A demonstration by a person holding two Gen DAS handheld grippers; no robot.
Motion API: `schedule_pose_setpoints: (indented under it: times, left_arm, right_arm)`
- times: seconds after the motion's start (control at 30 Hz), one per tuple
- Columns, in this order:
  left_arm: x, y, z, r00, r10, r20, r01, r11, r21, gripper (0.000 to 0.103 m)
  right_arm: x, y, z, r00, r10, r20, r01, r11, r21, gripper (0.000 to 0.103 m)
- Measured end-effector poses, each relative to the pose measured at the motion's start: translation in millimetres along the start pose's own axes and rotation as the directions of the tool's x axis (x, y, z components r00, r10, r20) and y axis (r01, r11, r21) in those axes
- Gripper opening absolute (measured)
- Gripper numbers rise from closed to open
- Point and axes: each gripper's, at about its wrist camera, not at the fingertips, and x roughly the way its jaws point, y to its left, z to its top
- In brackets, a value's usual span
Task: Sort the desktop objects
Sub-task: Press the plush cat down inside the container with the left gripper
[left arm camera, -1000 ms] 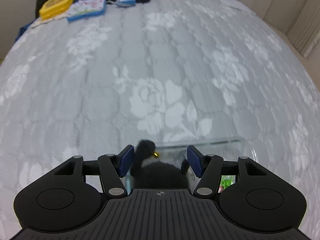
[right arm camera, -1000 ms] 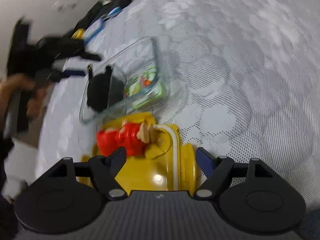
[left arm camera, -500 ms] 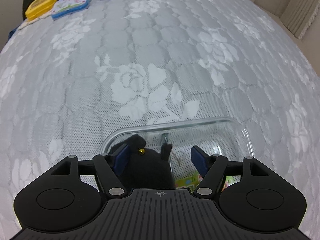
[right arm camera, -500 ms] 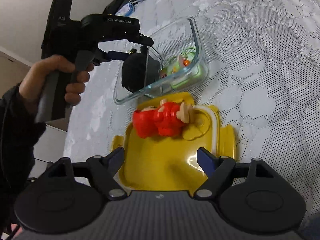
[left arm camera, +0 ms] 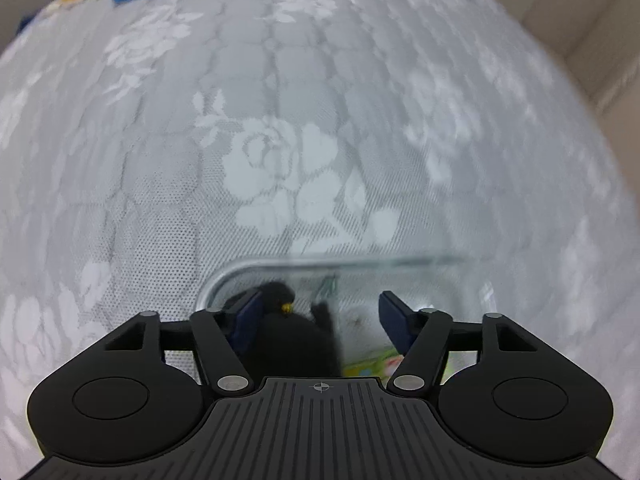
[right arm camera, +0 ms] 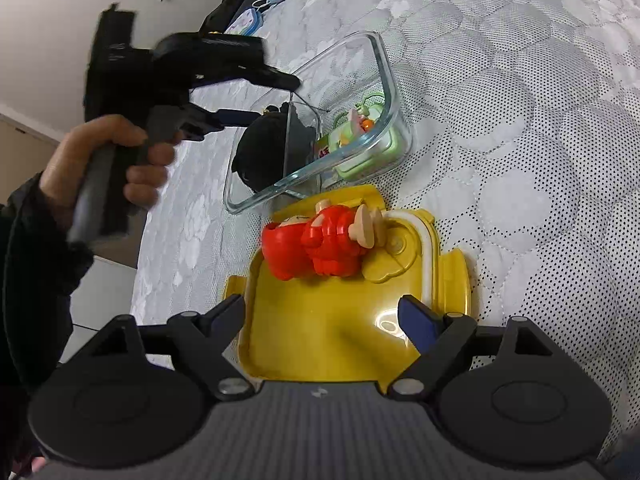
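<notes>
**Two grippers, one glass box — and the lid sits right under the right hand**

Left gripper (left arm camera: 320, 314) is over the near-left end of the glass container (right arm camera: 386, 80), tipped steeply down, and its jaws have just been closing in a little; they stand partly open. The black plush toy (right arm camera: 260, 152) sits between them, hard against the left pad, with clear air to the right pad, so I would not call that a grip. Beside the plush in the box lies a green packet (right arm camera: 360, 148).

Now the key relation. The yellow lid (right arm camera: 332, 320), red figure (right arm camera: 316, 240) riding on top, lies flat on the quilted bed cover (left arm camera: 280, 120) just beside the container's near wall. It is directly ahead of the right gripper (right arm camera: 320, 316), whose jaws have been widening and now straddle the lid's near end, holding nothing. The lid's long axis runs away from the gripper toward the box. So the right hand is plainly the nearer one for the lid; the left has the plush.
</notes>
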Motion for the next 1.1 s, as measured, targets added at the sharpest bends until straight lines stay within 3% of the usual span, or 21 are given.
schedule_pose_setpoints:
  times: [0.07, 0.2, 0.37, 0.53, 0.7, 0.9, 1.03, 1.1]
  left_arm:
    - [-6.1, 6.8, 5.2, 0.999, -0.040, 0.010, 0.040, 0.998, -0.043, 0.068]
    - [2.8, 3.1, 0.2, 0.999, -0.047, -0.021, 0.047, 0.998, -0.033, 0.069]
    - [4.7, -16.8, -8.1, 1.000, 0.011, -0.001, -0.010, 0.998, 0.059, 0.070]
    - [-21.6, -35.6, -18.9, 0.995, -0.075, -0.062, 0.078, 0.996, 0.054, 0.071]
    - [-3.4, -40.7, -35.6, 0.993, -0.016, -0.117, 0.028, 0.995, 0.098, 0.071]
    - [1.8, -51.8, -41.0, 0.994, 0.020, -0.103, -0.002, 0.987, 0.162, 0.072]
    - [-15.1, -46.7, -40.4, 0.995, -0.008, -0.096, 0.020, 0.992, 0.125, 0.072]
    - [-23.8, -42.7, -37.4, 0.996, 0.039, -0.077, -0.029, 0.991, 0.133, 0.072]
  right_arm:
    - [0.4, -0.3, 0.3, 1.000, 0.000, -0.002, 0.000, 1.000, 0.002, 0.085]
    - [1.8, 0.9, -0.1, 1.000, -0.005, -0.007, 0.005, 1.000, -0.006, 0.085]
    - [1.7, -0.5, -0.2, 1.000, -0.018, -0.011, 0.018, 1.000, -0.001, 0.085]
    - [-0.1, -1.5, 0.5, 1.000, -0.016, -0.007, 0.016, 1.000, 0.007, 0.086]
    - [-1.0, -0.7, -0.1, 1.000, -0.013, -0.003, 0.013, 1.000, 0.004, 0.086]
    - [-0.4, -1.9, -0.6, 1.000, -0.017, -0.005, 0.017, 1.000, 0.000, 0.086]
    - [-0.5, -5.3, -0.1, 1.000, -0.025, -0.006, 0.025, 1.000, 0.014, 0.086]
    - [-1.8, -6.2, 0.0, 1.000, -0.016, -0.003, 0.017, 1.000, 0.020, 0.086]
